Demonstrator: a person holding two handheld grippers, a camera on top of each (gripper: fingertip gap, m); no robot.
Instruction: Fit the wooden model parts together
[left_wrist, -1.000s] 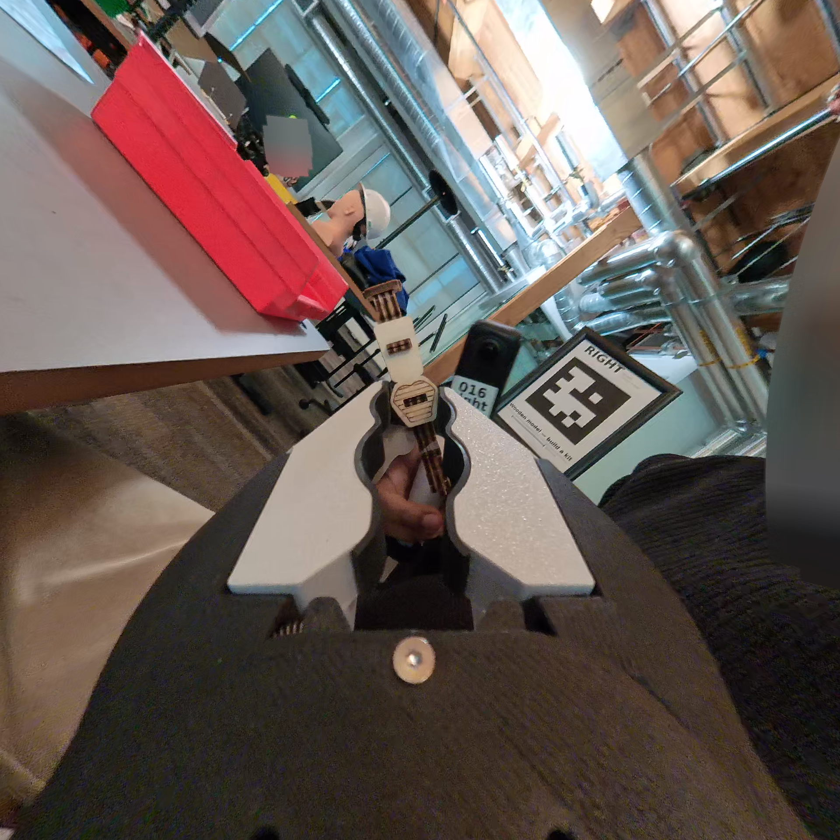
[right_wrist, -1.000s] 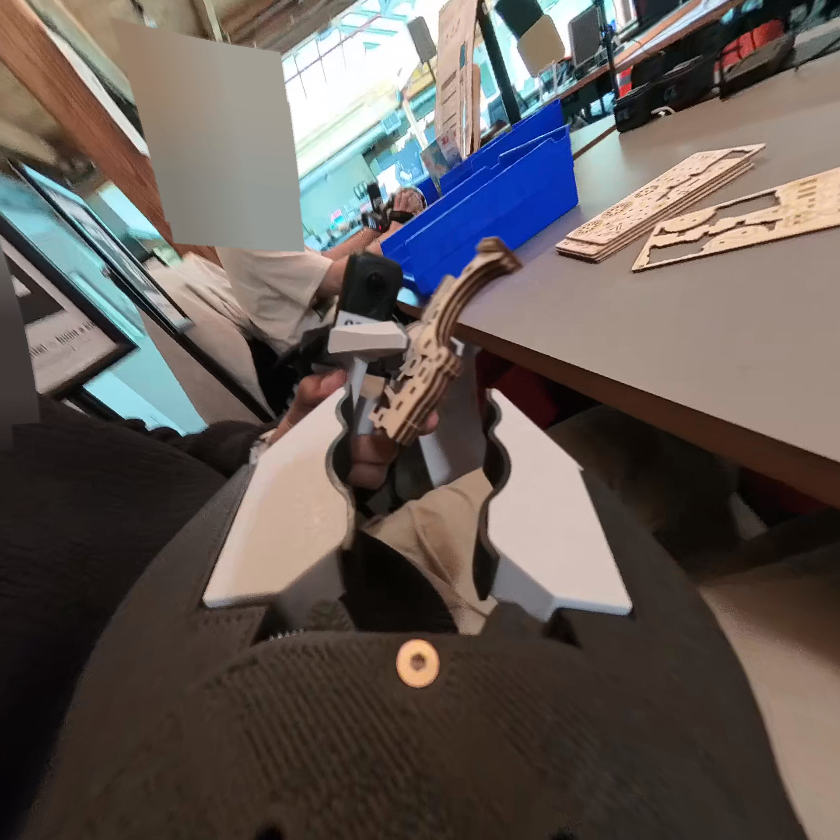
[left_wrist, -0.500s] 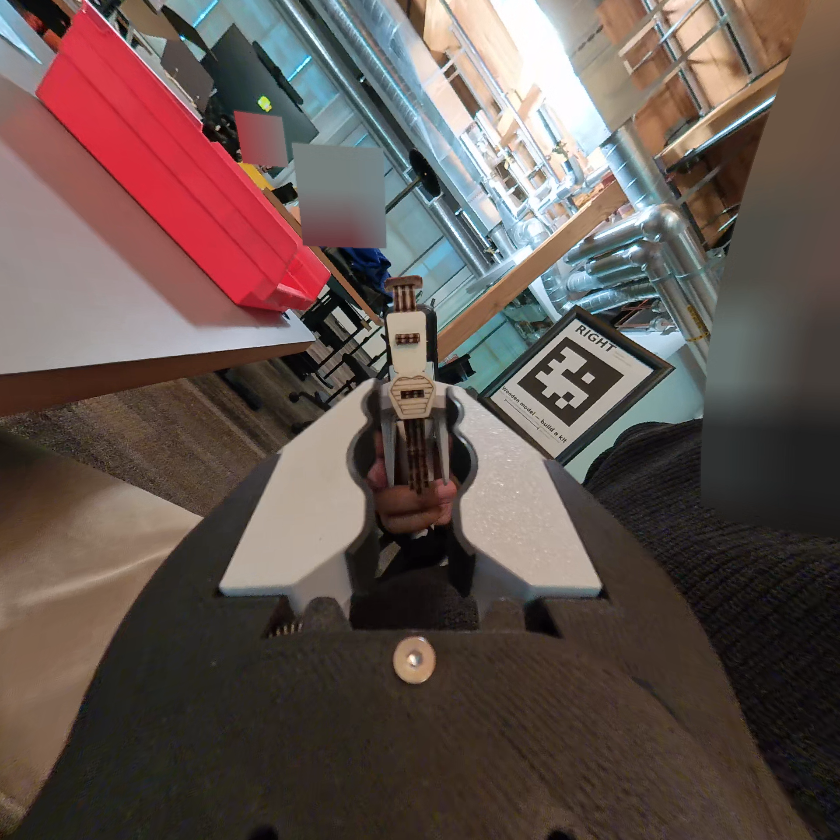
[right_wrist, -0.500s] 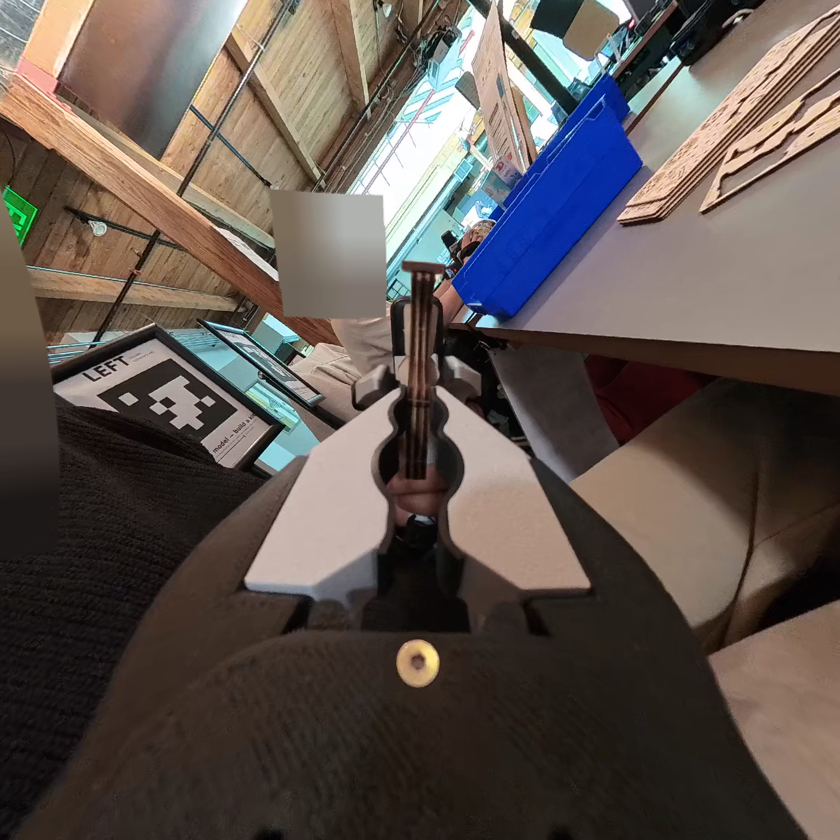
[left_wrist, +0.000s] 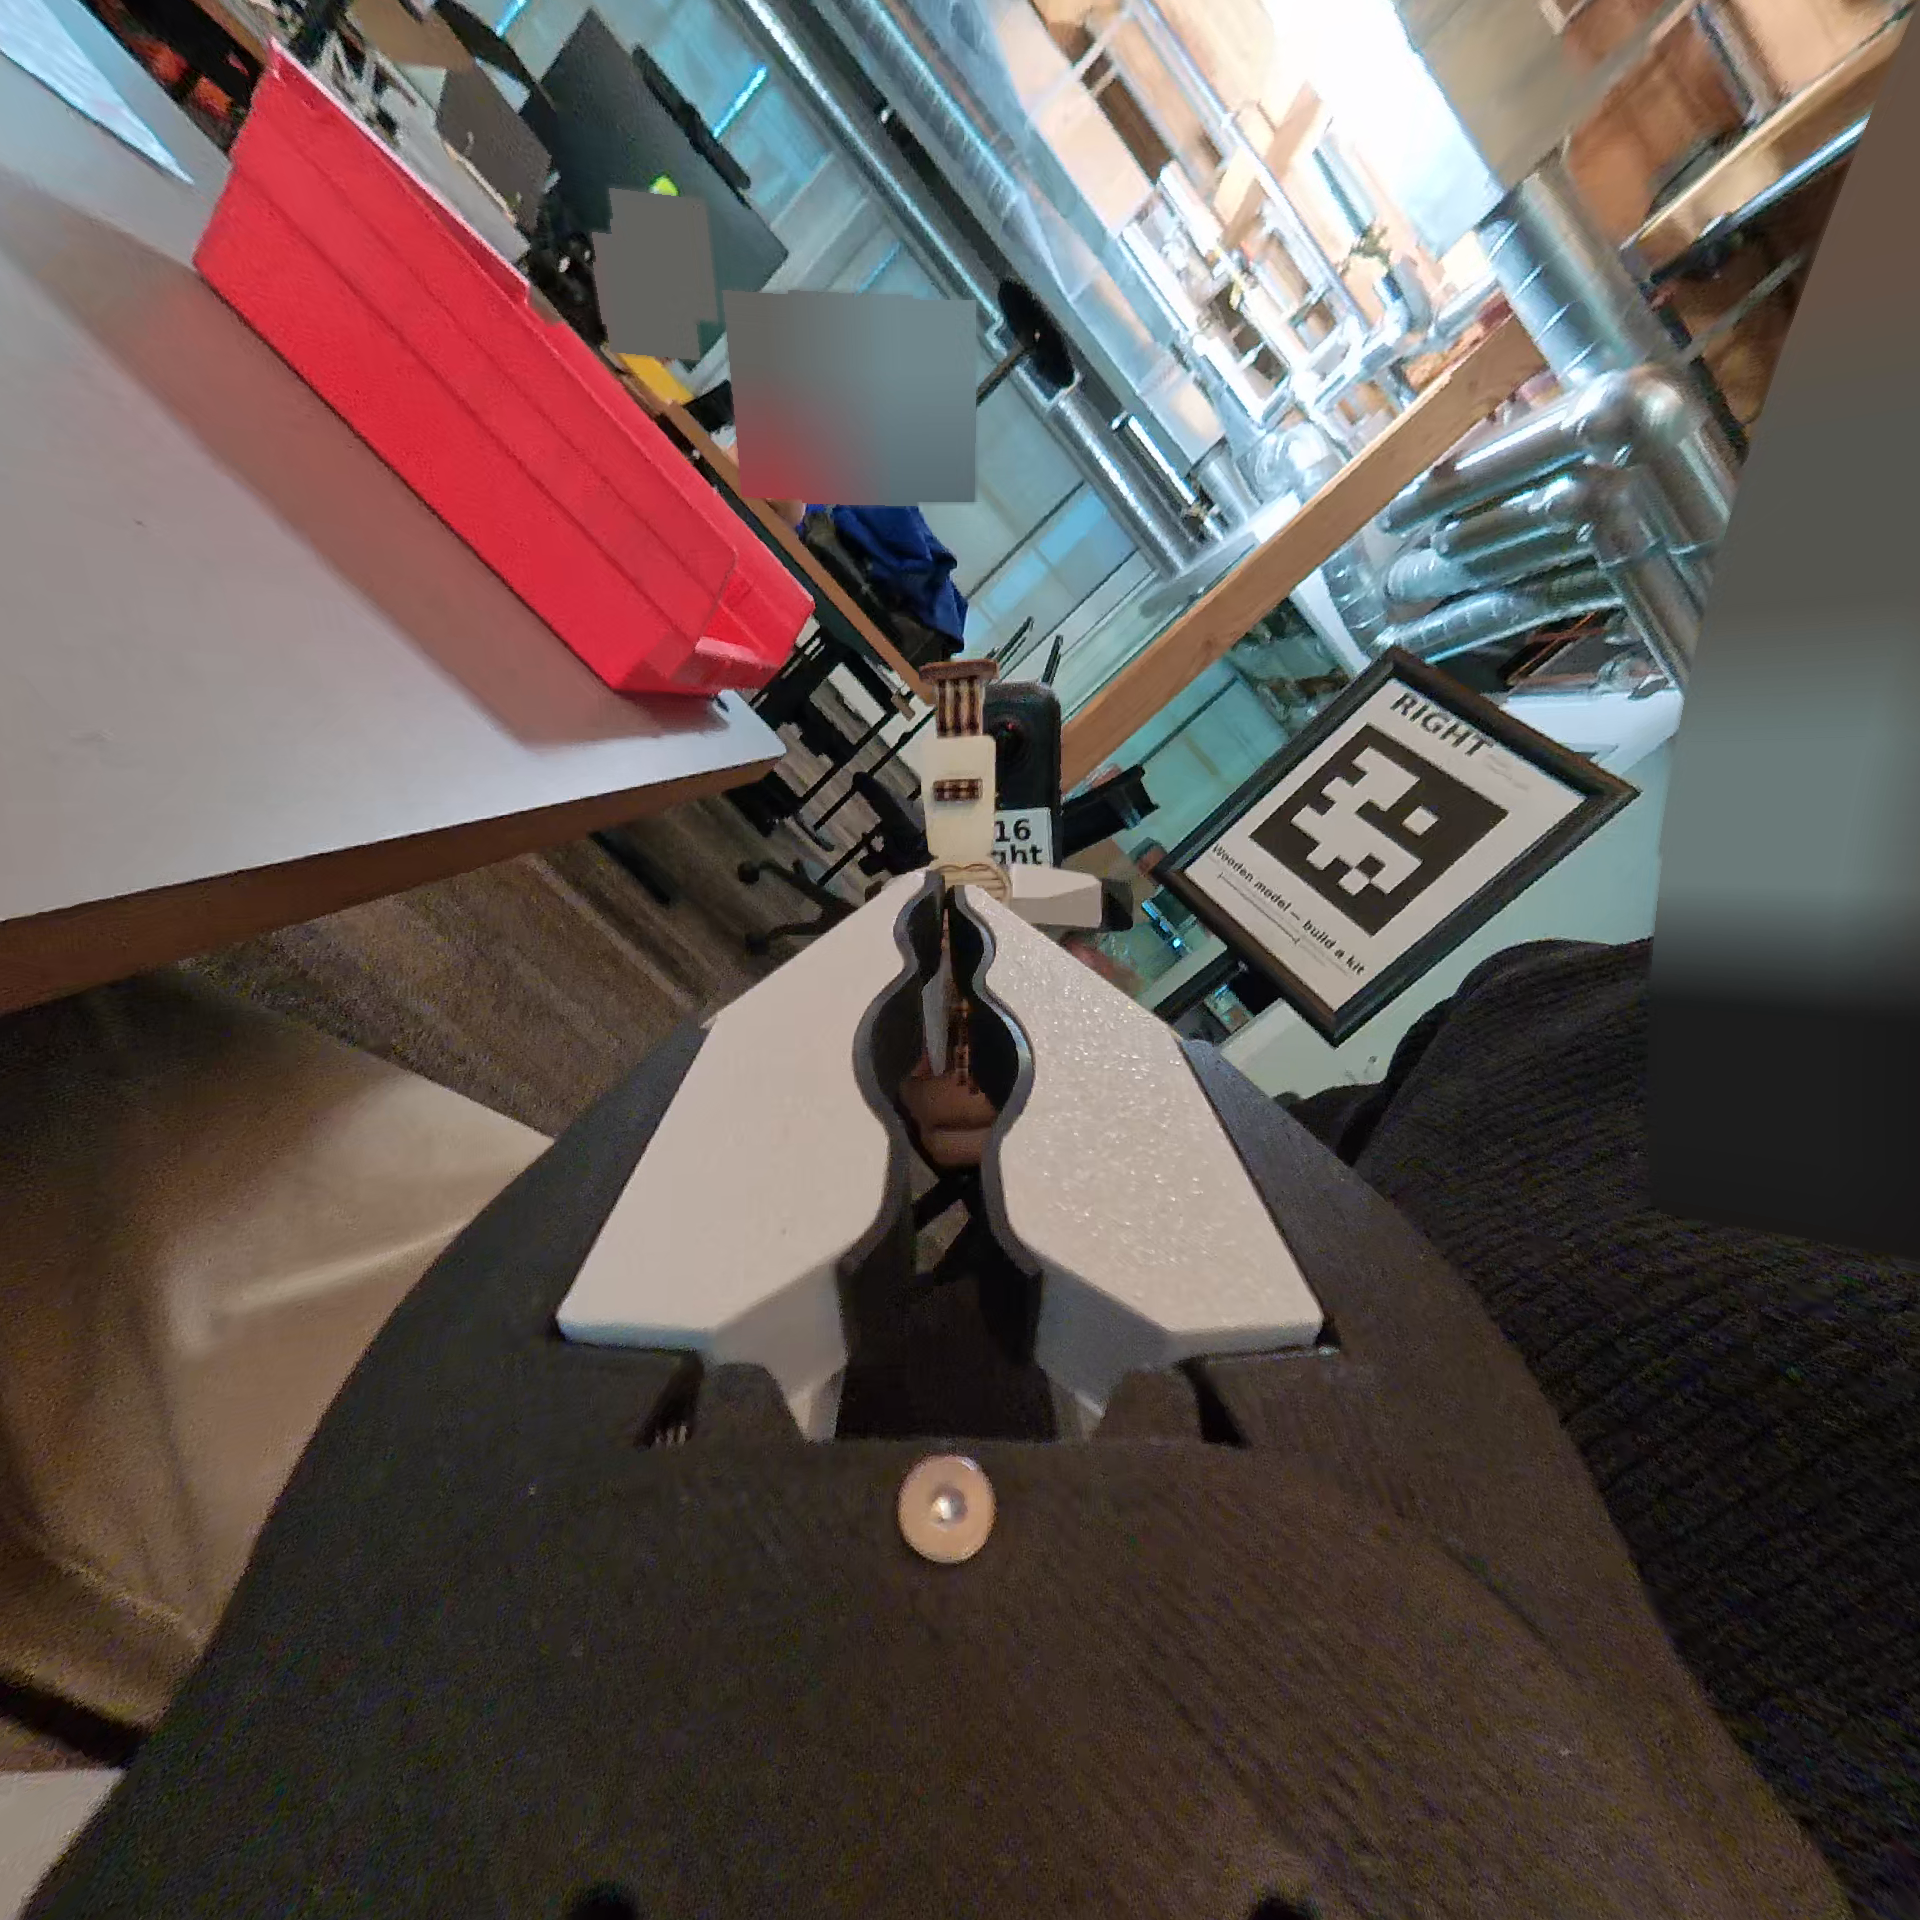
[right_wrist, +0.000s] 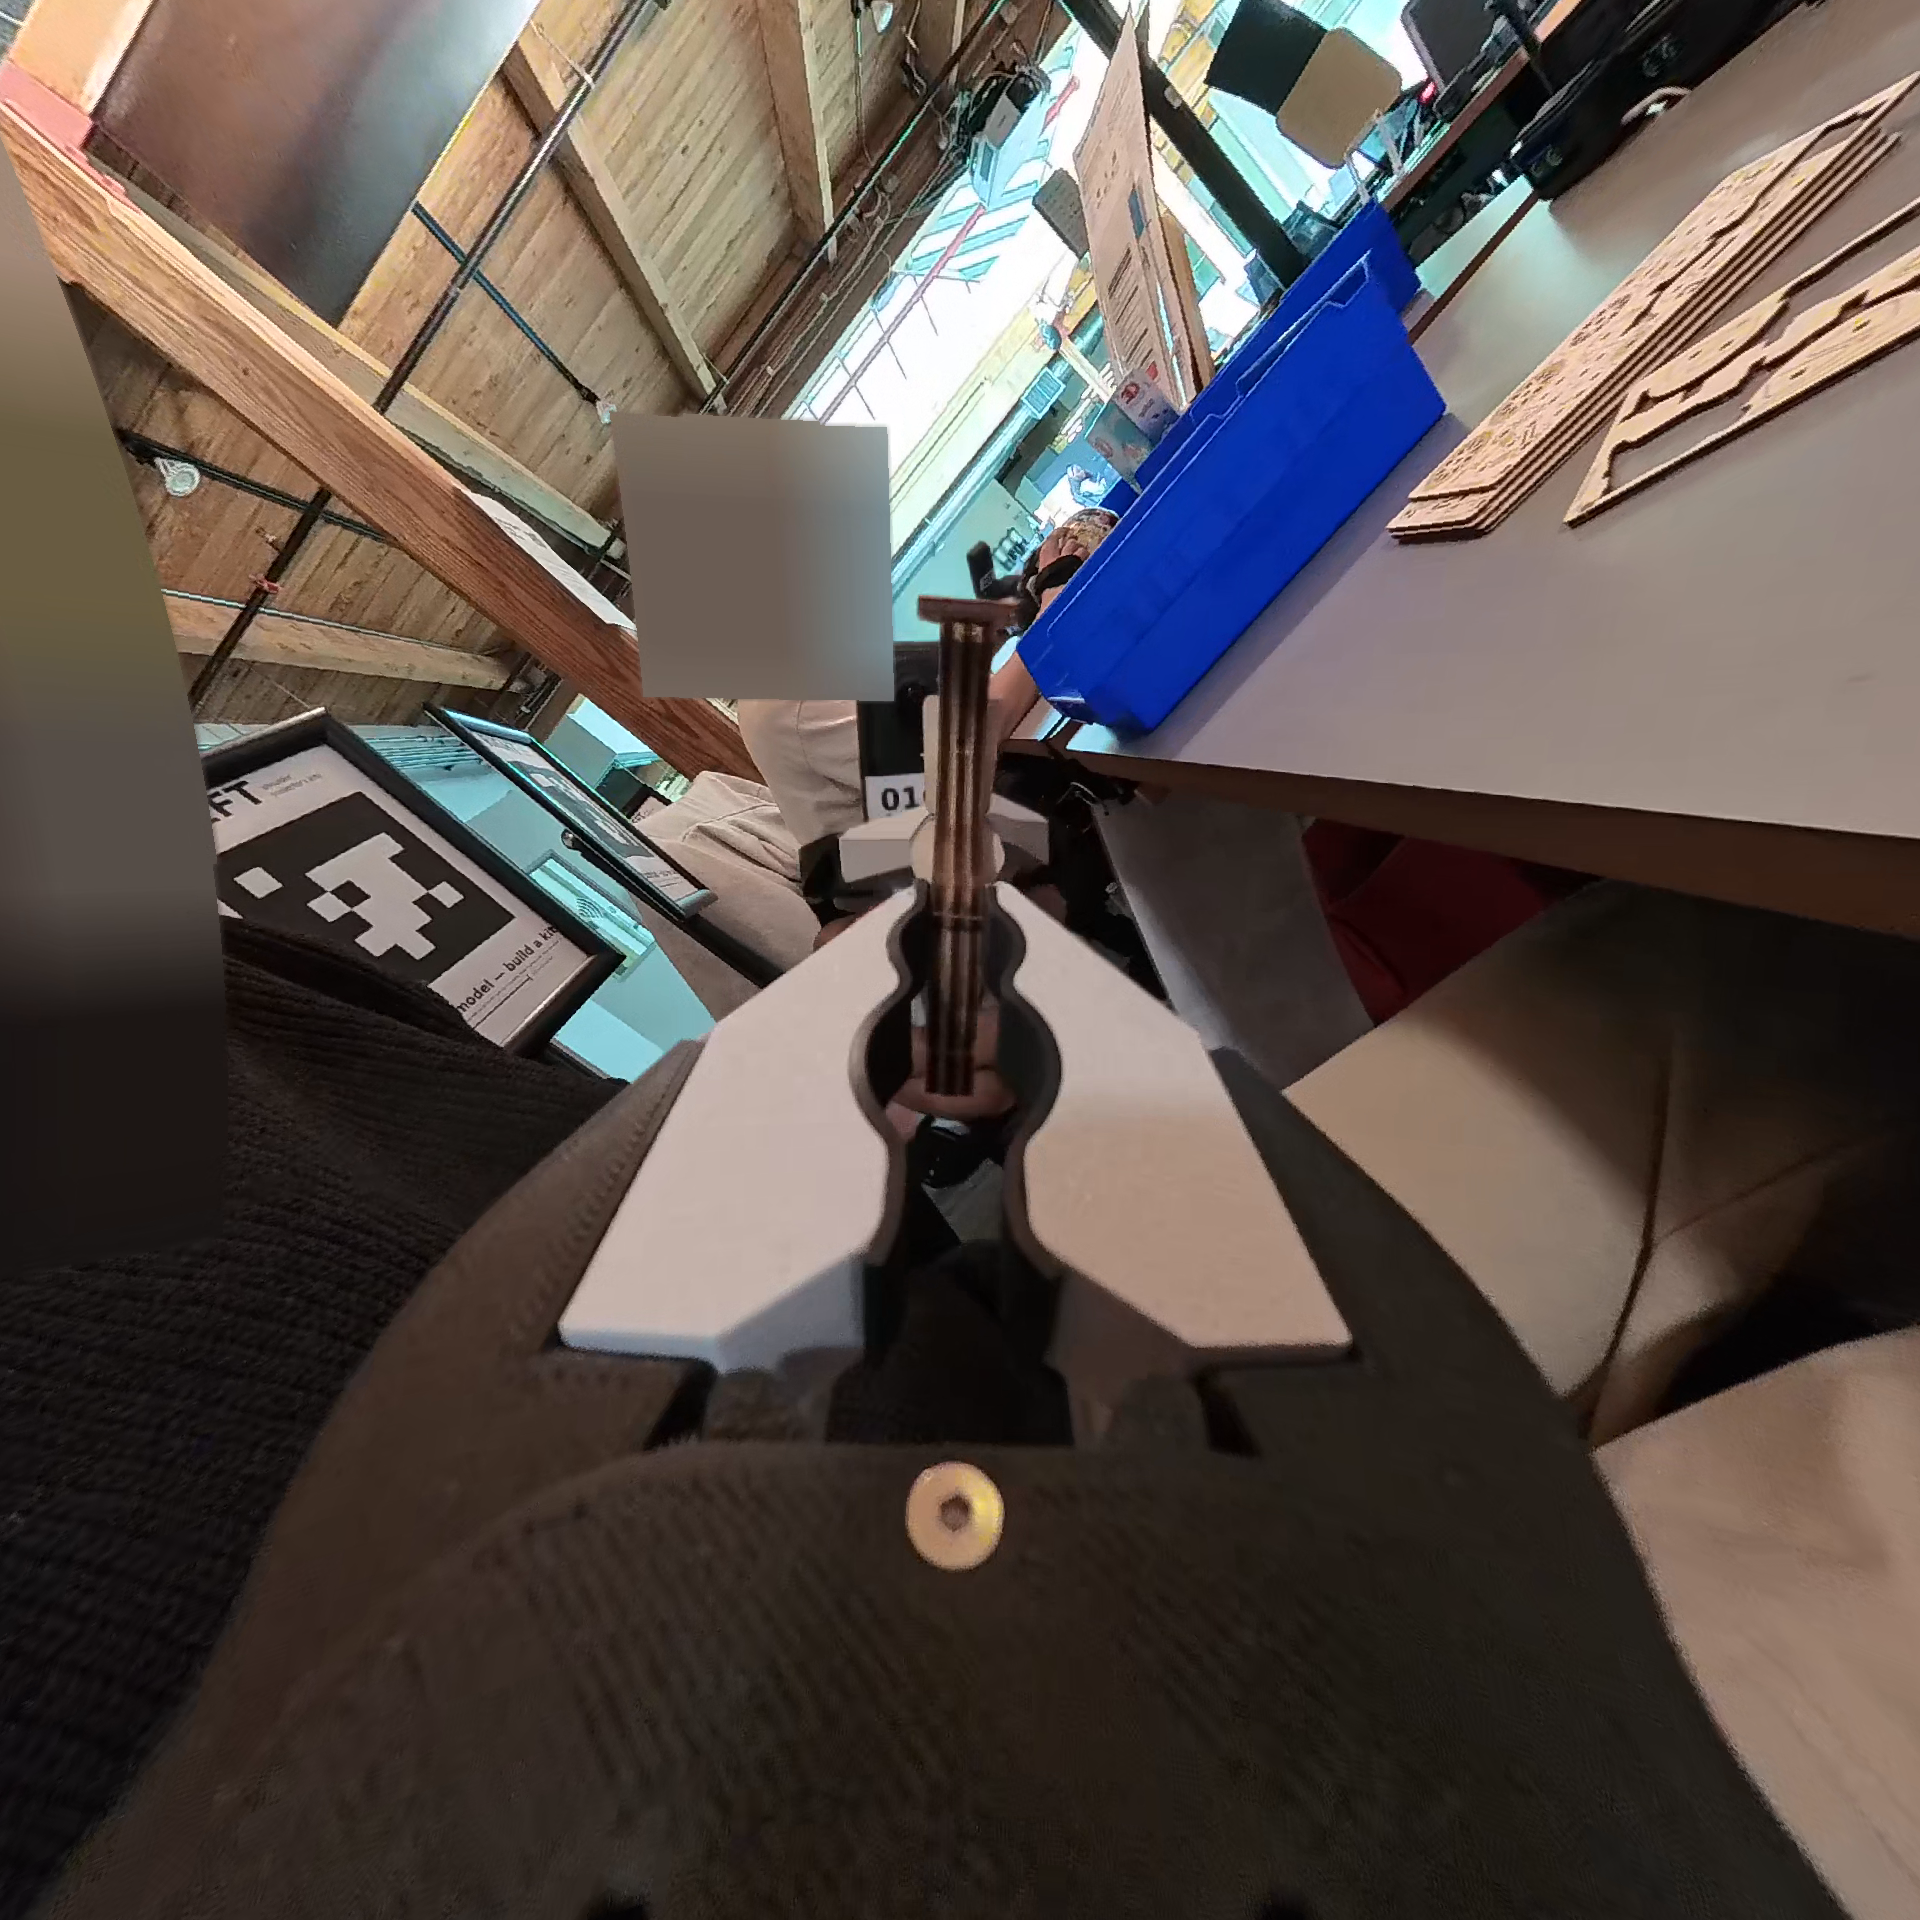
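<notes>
Left gripper (left_wrist: 951, 896): grey jaws closed at tips, pinching thin layered pale-wood model piece (left_wrist: 958, 774), seen edge-on, upright, sticking up past tips. Right gripper (right_wrist: 954, 900): jaws drawn in tight on same wooden piece (right_wrist: 961, 769), gripped from opposite side, held in air off table edge. Each gripper's grey fingertips show just behind piece in other's view. Grey tabletop (left_wrist: 260, 665) to left with red plastic bin (left_wrist: 468, 416); blue plastic bin (right_wrist: 1247, 551) and flat laser-cut plywood sheets (right_wrist: 1662, 332) on table at right.
</notes>
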